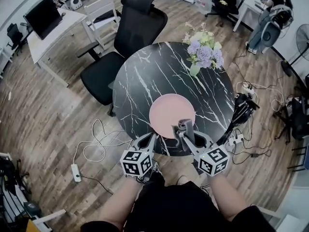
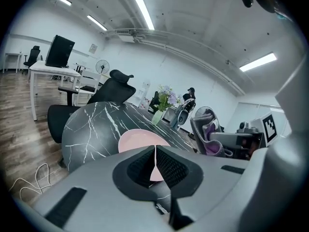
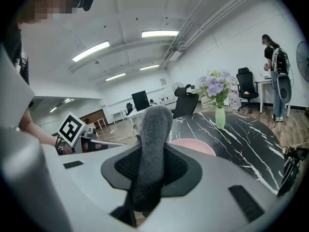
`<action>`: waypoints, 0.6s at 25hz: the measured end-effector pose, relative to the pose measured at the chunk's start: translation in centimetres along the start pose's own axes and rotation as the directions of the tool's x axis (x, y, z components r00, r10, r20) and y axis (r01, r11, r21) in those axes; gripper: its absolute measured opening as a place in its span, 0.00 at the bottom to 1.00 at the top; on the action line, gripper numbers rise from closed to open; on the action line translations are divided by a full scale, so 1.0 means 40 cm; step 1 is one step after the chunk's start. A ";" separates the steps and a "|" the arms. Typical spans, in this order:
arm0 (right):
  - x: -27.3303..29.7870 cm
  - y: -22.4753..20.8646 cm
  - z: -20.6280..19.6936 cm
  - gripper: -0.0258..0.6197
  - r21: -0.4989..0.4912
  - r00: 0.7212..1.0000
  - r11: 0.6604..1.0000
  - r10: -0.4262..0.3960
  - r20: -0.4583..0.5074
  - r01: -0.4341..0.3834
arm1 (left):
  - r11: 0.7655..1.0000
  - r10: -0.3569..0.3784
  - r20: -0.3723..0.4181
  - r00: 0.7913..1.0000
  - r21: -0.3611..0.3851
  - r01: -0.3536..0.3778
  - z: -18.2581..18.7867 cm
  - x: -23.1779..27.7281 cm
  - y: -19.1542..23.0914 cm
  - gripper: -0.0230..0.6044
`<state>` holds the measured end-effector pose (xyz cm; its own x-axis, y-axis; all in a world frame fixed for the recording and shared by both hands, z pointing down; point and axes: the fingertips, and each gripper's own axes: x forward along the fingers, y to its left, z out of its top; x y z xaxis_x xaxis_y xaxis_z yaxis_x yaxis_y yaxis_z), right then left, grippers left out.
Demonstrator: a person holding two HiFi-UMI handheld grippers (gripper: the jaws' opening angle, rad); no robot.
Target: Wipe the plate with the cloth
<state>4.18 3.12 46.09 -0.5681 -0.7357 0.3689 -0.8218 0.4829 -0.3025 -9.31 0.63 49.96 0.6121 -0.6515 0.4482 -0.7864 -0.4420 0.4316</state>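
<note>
At table (image 1: 140, 81) 6 o'clock, plate (image 1: 172, 115) lies bare; right gripper (image 1: 187, 133) clamps cloth (image 1: 186, 127) over its 5 o'clock rim, likely for wiping, while left gripper (image 1: 153, 136) waits closed, empty, at 7.

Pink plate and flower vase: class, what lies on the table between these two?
Nothing lies there. In the head view only a bare stretch of black marble tabletop separates the pink plate from the flower vase.
</note>
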 end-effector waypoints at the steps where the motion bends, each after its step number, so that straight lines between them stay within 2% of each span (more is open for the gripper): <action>1: 0.012 -0.001 0.000 0.21 0.007 1.000 1.000 -0.008 -0.004 0.008 | 1.000 -0.001 -0.010 1.000 -0.003 0.001 0.002 0.006 0.014 0.07; 7: 0.093 -0.006 -0.004 0.21 0.036 0.998 0.998 -0.050 -0.029 0.051 | 0.999 0.001 -0.080 0.997 -0.040 -0.004 -0.015 0.055 0.101 0.08; 10: 0.133 -0.010 -0.008 0.21 0.047 0.997 0.997 -0.065 -0.046 0.067 | 0.997 0.008 -0.123 0.992 -0.075 -0.017 -0.032 0.089 0.145 0.21; 15: 0.171 -0.023 -0.024 0.21 0.054 0.992 0.993 -0.102 -0.079 0.107 | 0.994 -0.021 -0.190 0.982 -0.111 -0.001 -0.062 0.134 0.176 0.25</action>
<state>1.02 -1.91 49.72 -0.4827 -0.7416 0.4659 -0.8741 0.3754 -0.3082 -11.35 -4.45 57.36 0.6329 -0.5131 0.5798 -0.7726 -0.3706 0.5155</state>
